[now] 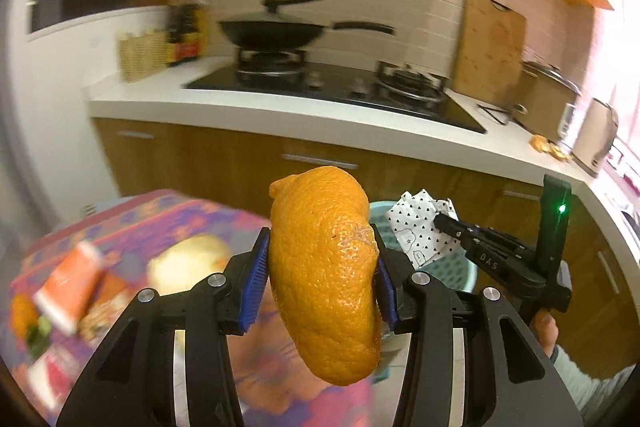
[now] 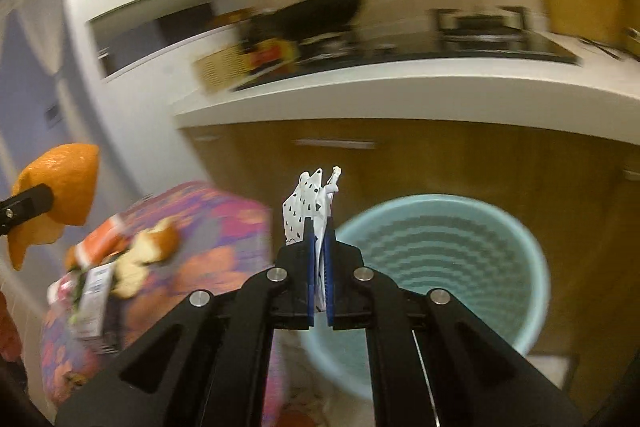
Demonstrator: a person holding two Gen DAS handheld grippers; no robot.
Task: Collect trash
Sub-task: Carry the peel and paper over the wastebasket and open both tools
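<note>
My left gripper [image 1: 320, 267] is shut on a large piece of orange peel [image 1: 324, 267] and holds it in the air; the peel also shows at the left of the right wrist view [image 2: 64, 187]. My right gripper [image 2: 319, 247] is shut on a crumpled white paper with black spots [image 2: 310, 199], held just left of and above the light blue waste bin [image 2: 520, 267]. In the left wrist view the right gripper [image 1: 444, 223] holds that paper [image 1: 416, 227] over the bin [image 1: 460, 267].
A low table with a purple and orange flowered cloth [image 2: 224, 219] holds more peel [image 2: 148, 247], an orange and white packet [image 1: 68, 287] and other wrappers. Behind is a white counter [image 1: 280, 111] with a hob, a black wok [image 1: 276, 31] and wooden cabinets.
</note>
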